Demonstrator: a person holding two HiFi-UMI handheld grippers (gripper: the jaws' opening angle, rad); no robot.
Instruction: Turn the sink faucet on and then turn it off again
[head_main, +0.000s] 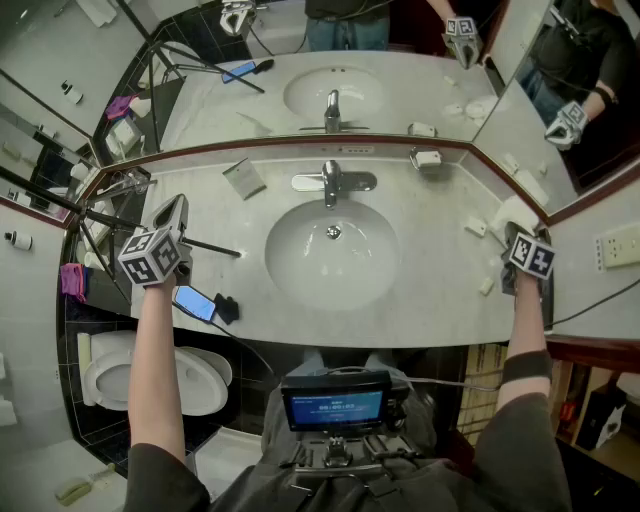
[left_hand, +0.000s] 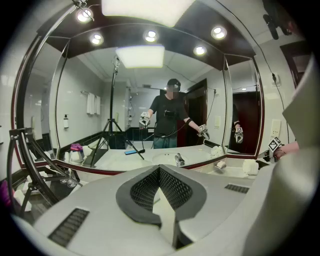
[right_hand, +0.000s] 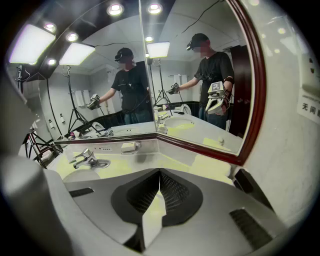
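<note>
The left gripper (head_main: 176, 206) has its jaws clenched with nothing between the pads, and so does the right gripper (head_main: 512, 240). The left one hangs over the left end of the counter (head_main: 440, 300). A phone (head_main: 194, 302) lies just behind it at the front edge, and a thin dark rod (head_main: 212, 247) slants across the stone beside it. The right one hangs at the counter's far right end, close to the angled side mirror (head_main: 560, 110), with a folded towel (head_main: 512, 212) just ahead of it.

The faucet (head_main: 333, 182) stands at the back of the basin (head_main: 333, 250), midway between the grippers and well apart from both. A card (head_main: 243, 178) lies to its left and a soap dish (head_main: 427, 158) to its right, both against the mirror's red frame. Bare counter and the open bowl lie between each gripper and the faucet.

The faucet's base plate runs side to side along the back rim. Its spout points forward over the bowl, toward the person.
</note>
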